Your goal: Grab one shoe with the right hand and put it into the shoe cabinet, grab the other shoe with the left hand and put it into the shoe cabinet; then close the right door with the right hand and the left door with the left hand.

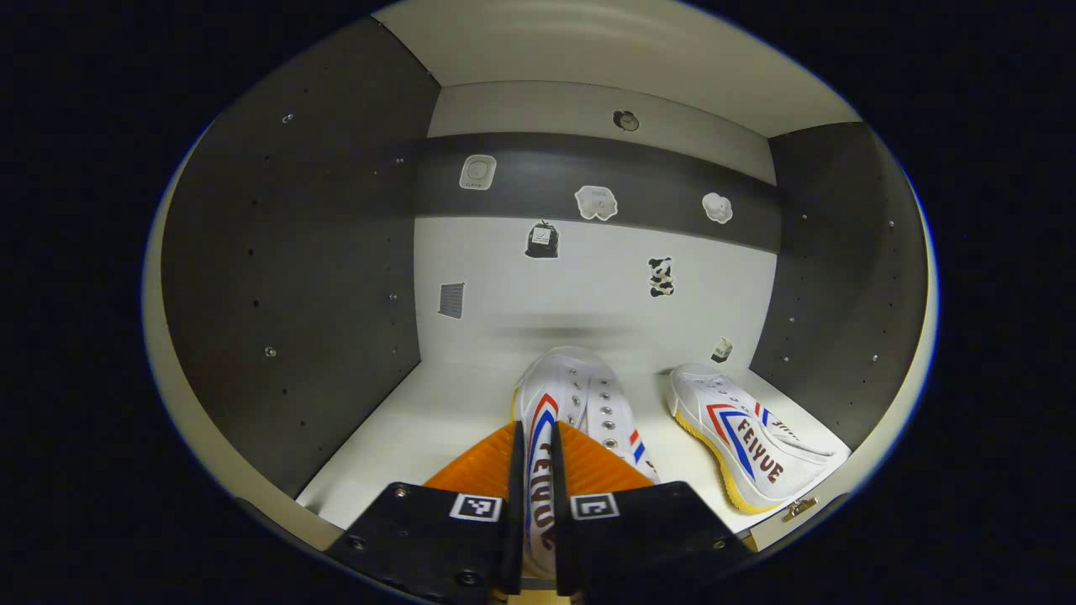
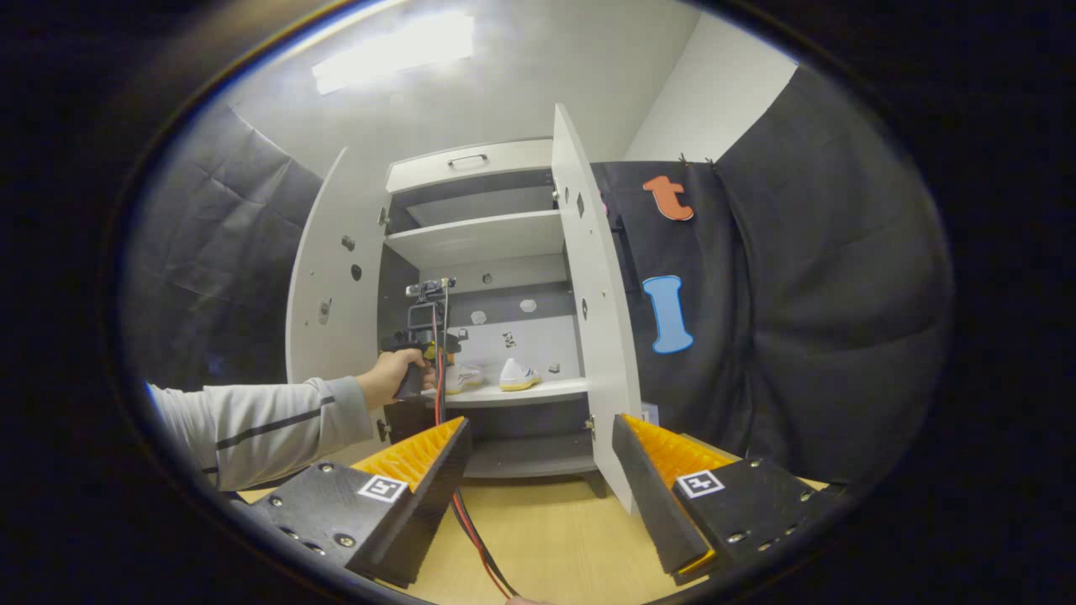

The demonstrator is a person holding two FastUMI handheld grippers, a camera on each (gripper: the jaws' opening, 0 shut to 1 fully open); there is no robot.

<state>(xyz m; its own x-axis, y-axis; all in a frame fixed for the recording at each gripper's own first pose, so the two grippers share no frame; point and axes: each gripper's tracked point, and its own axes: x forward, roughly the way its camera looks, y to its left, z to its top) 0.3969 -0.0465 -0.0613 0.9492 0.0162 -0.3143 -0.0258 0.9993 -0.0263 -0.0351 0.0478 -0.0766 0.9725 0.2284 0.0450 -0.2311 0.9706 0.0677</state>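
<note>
1. The left gripper [image 1: 538,470] reaches into the shoe cabinet [image 1: 286,277], its jaws closed on a white shoe [image 1: 580,399]; both fingers press the shoe's side wall, one on each face, and the toe points toward the back panel.
2. The held shoe sits over the pale shelf [image 1: 420,420] near its middle; whether its sole touches the shelf cannot be told.
3. The second white shoe [image 1: 744,441] lies on the same shelf to the right, close to the front edge and near the dark right side wall, apart from the held one.
4. Around them: dark side walls dotted with peg holes, a back panel with a dark band, and several small stickers [image 1: 596,202] spread across it. A small object [image 1: 721,349] stands at the back right corner of the shelf. Nothing lies between the held shoe and the back panel.
5. In the right gripper view, the right gripper [image 2: 538,470] hangs back outside the cabinet above a wooden floor [image 2: 546,538], jaws spread wide with nothing between them.
6. From there the cabinet shows with both doors swung open: the left door [image 2: 328,286] and the right door [image 2: 593,319], whose edge stands just ahead of the right finger.
7. A person's hand [image 2: 391,374] in a grey sleeve [image 2: 252,424] holds the left gripper at the shelf, partly hiding one shoe; the other shoe stands beside it. A red and black cable [image 2: 458,504] trails down between the right gripper's fingers.
</note>
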